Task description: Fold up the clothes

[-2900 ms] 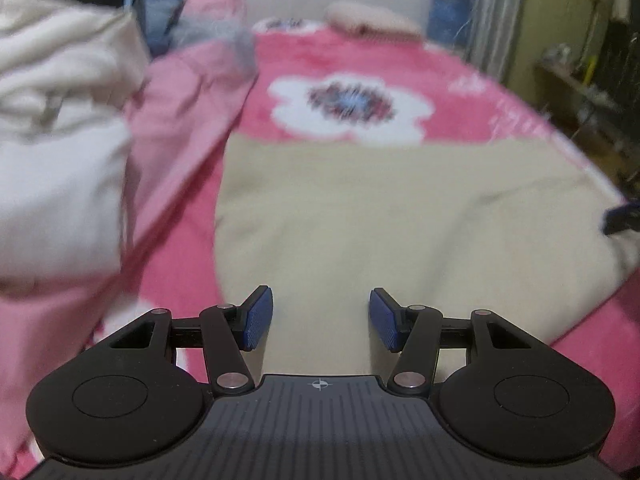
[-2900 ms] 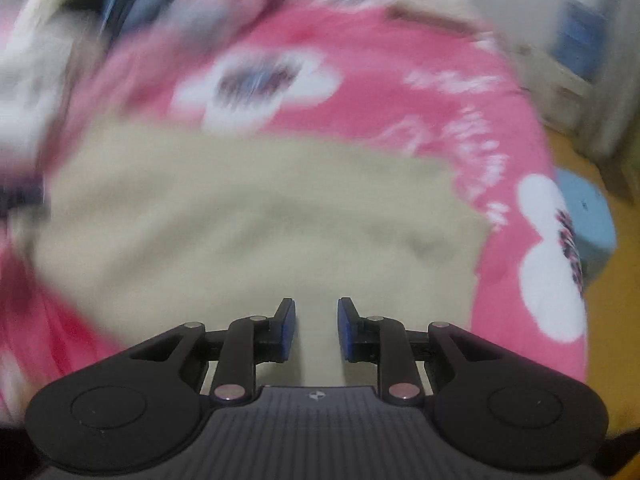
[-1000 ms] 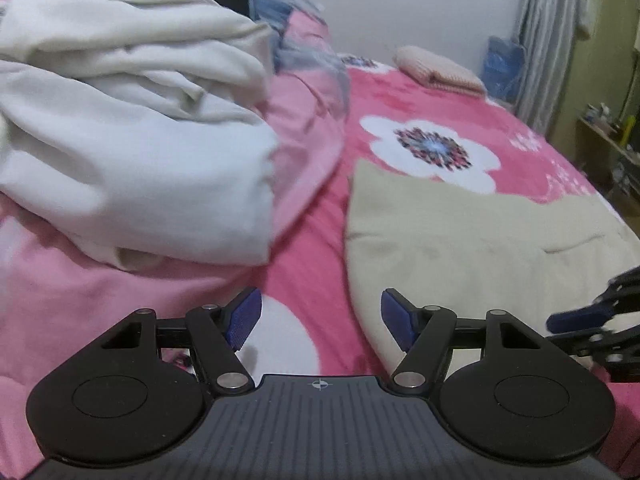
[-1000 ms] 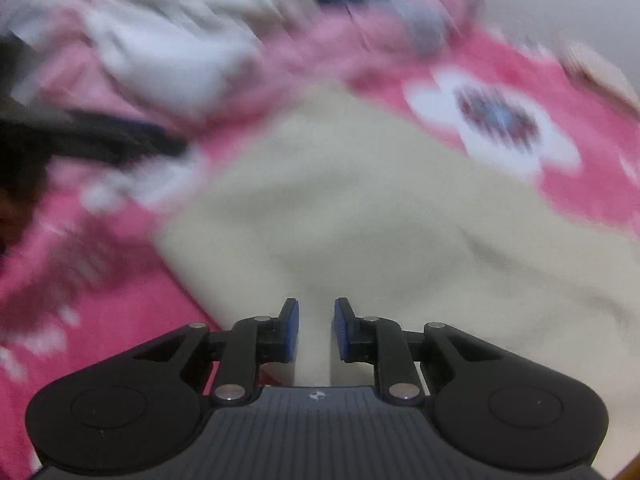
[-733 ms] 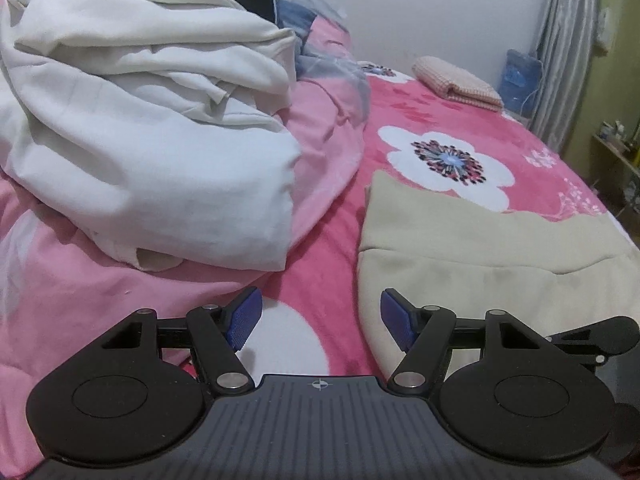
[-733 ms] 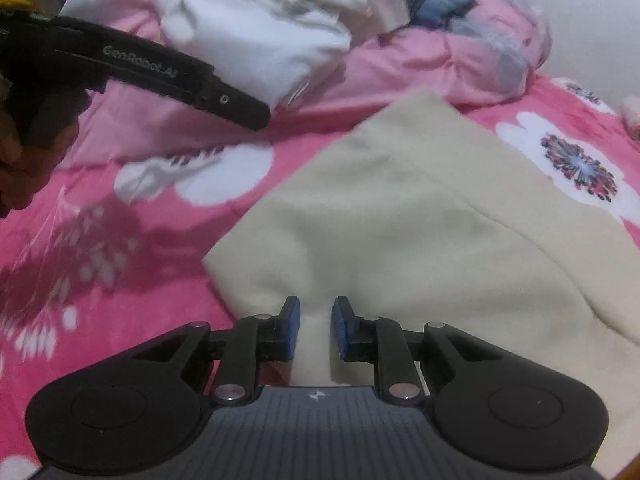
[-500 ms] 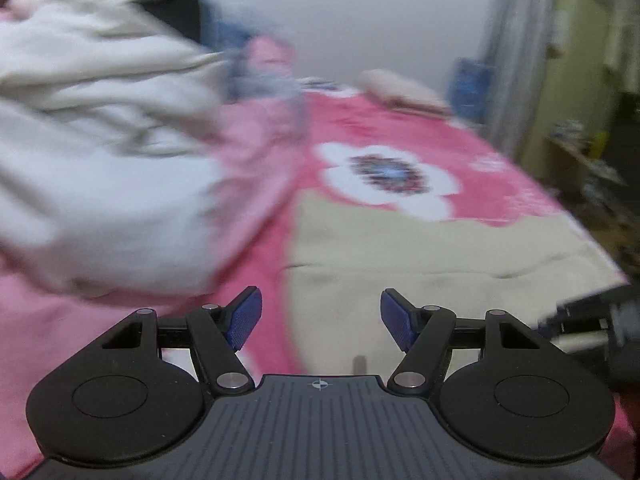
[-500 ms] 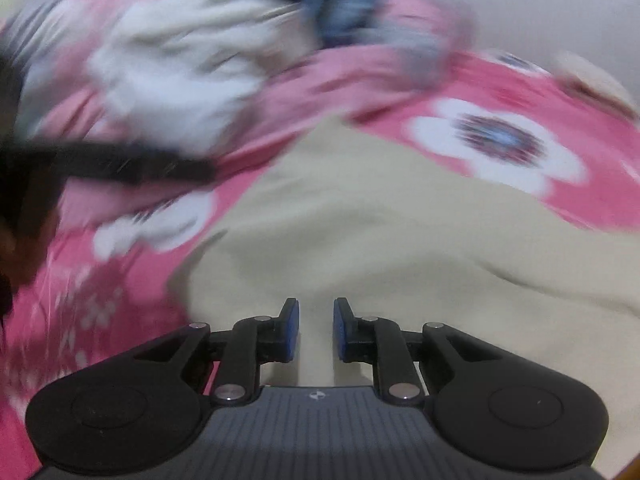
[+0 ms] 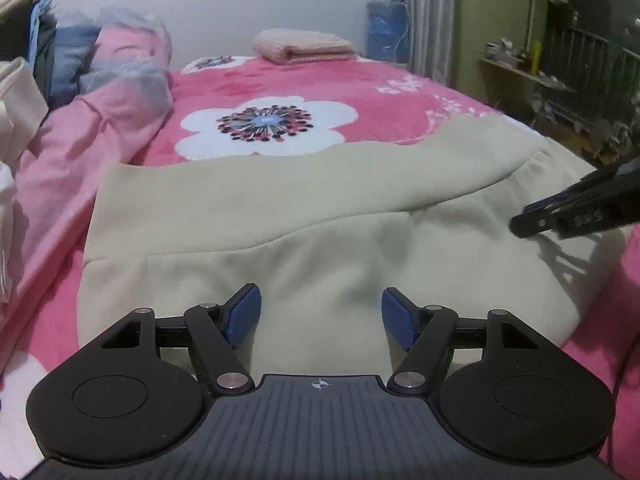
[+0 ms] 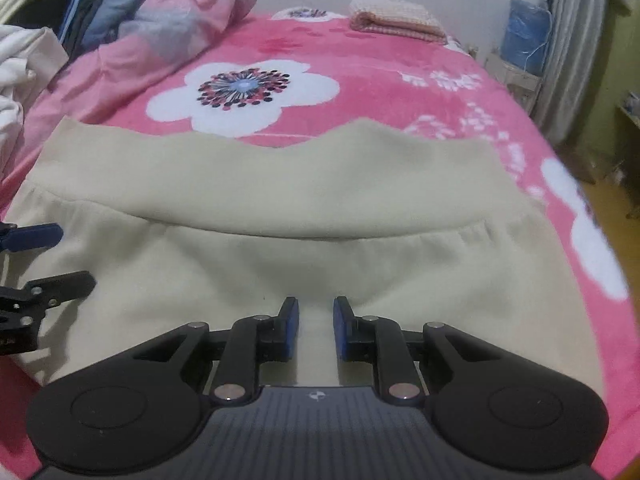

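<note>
Now both grippers face the beige garment (image 9: pixel 304 216) squarely, lying flat on the pink floral blanket (image 9: pixel 360 92); a second ago the left one looked at the white clothes pile. Left gripper (image 9: pixel 321 316) spread wide, empty. Right gripper (image 10: pixel 316 328) narrowly parted, gripping nothing.

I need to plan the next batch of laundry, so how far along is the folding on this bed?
Done: a striped pink item lies folded at the far end of the bed. In hand: the beige garment lies flat with its far part folded over; the left gripper is open above it and the right gripper is narrowly open, neither holding cloth. Left: finishing this garment, plus the unfolded heap of clothes at the left.
</note>
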Demonstrator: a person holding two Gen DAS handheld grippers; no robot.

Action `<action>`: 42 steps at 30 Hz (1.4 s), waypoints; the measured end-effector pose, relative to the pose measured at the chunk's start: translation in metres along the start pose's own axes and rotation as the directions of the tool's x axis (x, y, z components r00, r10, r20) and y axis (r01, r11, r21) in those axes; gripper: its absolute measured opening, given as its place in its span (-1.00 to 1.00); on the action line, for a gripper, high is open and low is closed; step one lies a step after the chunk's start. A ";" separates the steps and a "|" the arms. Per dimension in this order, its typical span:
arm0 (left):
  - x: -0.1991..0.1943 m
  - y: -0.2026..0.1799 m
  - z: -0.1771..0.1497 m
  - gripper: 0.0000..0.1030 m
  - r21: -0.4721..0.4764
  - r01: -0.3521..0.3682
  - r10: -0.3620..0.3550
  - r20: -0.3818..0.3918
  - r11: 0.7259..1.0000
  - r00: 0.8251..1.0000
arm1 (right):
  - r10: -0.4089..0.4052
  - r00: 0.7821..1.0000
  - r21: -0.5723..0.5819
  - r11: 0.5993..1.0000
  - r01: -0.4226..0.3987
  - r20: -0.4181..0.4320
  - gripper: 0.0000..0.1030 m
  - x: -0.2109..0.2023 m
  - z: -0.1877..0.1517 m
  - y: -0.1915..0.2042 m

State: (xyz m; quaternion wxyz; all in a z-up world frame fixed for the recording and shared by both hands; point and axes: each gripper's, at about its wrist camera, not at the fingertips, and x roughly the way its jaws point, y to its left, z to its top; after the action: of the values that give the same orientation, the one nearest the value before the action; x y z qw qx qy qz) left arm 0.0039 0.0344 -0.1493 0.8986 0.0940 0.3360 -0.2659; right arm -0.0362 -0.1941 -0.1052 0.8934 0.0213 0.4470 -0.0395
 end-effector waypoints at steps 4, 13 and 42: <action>0.001 0.001 0.002 0.32 0.006 0.000 0.000 -0.016 1.000 1.000 | -0.098 0.994 0.198 0.976 0.086 0.052 -0.60 -0.033 0.006 -0.053; 0.002 -0.002 0.007 0.33 -0.013 -0.004 0.003 -0.040 1.000 0.999 | -0.062 0.996 0.634 0.769 0.086 -0.059 -0.73 -0.041 -0.016 -0.183; 0.037 -0.012 0.057 0.65 -0.037 -0.016 0.011 -0.125 0.999 0.992 | -0.086 0.995 0.064 0.995 0.082 0.053 -0.62 0.005 0.040 -0.084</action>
State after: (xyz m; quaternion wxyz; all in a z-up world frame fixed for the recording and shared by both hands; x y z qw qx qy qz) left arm 0.0524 -0.0108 -0.1299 0.8793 0.0956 0.3958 -0.2469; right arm -0.0091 -0.2814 -0.0855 0.9021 0.0290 0.4208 -0.0914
